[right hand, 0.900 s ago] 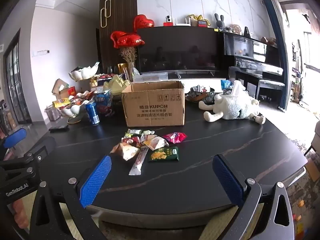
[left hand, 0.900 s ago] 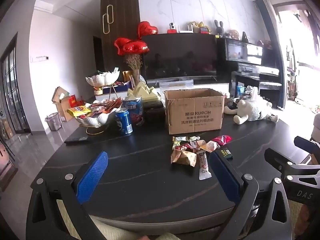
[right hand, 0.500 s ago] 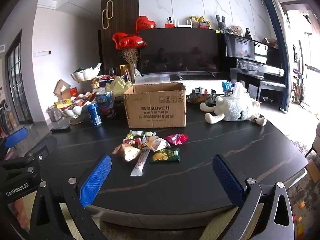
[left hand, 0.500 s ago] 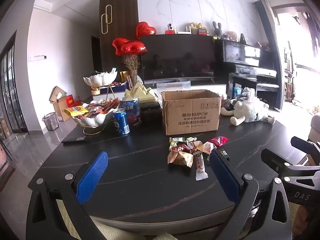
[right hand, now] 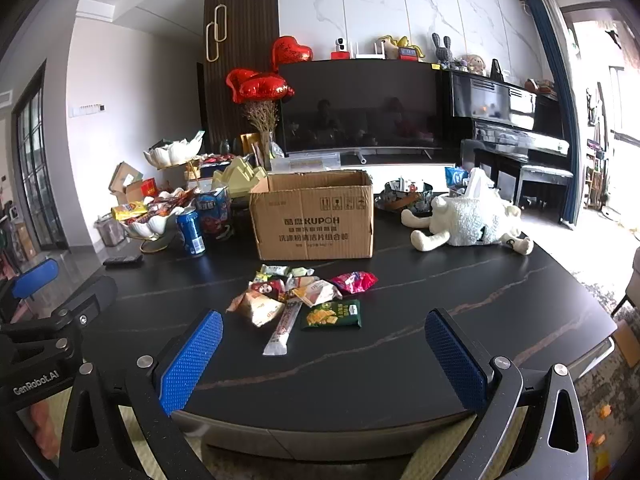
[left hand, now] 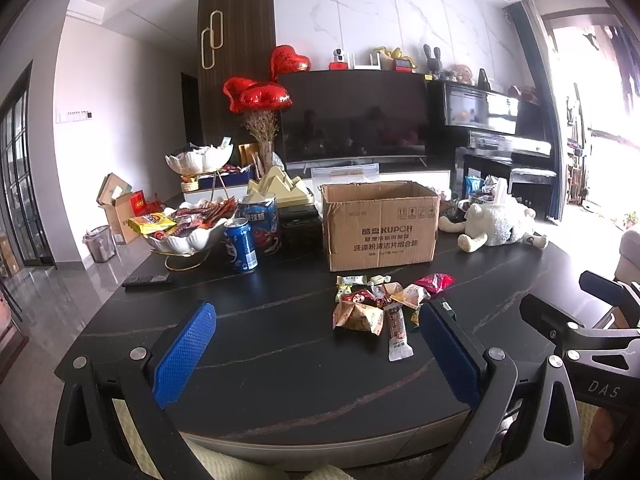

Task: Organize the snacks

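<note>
A heap of snack packets (left hand: pixel 376 304) (right hand: pixel 300 296) lies on the dark table (left hand: pixel 260 344) (right hand: pixel 460 304), in front of an open cardboard box (left hand: pixel 380 228) (right hand: pixel 316 220). Among the packets are a green one (right hand: pixel 332 314), a pink one (right hand: pixel 354 281) and a long white-and-red bar (right hand: pixel 282 328) (left hand: pixel 398 330). My left gripper (left hand: pixel 318 354) hovers open over the near table edge, left of the heap. My right gripper (right hand: pixel 324 358) is open too, just short of the heap. Neither holds anything.
A tiered white bowl stand with snacks (left hand: pixel 188 232) (right hand: pixel 156 220), a blue can (left hand: pixel 240 244) (right hand: pixel 191 232), a remote (left hand: pixel 146 280) and a plush sheep (left hand: pixel 496 226) (right hand: pixel 468 220) share the table. A television and a piano stand behind.
Both views have tilted up slightly, so the box and snack heap sit a little lower in frame. The jaws have stayed wide apart.
</note>
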Tool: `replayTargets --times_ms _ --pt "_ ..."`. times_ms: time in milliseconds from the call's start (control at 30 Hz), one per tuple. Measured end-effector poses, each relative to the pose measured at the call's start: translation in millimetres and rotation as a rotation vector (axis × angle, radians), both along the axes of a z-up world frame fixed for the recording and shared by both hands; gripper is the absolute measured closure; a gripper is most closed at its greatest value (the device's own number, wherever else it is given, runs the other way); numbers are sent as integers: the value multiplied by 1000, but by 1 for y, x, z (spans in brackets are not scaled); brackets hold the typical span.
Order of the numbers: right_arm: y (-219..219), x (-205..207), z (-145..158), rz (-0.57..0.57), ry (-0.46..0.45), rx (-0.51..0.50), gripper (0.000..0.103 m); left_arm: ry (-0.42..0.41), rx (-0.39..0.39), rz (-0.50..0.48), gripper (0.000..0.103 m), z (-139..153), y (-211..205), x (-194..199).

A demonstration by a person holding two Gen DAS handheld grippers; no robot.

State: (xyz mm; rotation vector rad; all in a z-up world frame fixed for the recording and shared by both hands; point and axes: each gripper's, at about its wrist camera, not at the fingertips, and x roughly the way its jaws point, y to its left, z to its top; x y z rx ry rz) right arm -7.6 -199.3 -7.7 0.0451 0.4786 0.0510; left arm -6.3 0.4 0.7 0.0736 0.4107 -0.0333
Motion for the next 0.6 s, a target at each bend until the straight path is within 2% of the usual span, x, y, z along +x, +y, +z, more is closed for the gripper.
replayTargets --times_ms 600 --pt "0 0 1 0 -5 5 0 -8 1 -4 0 4 -4 -3"
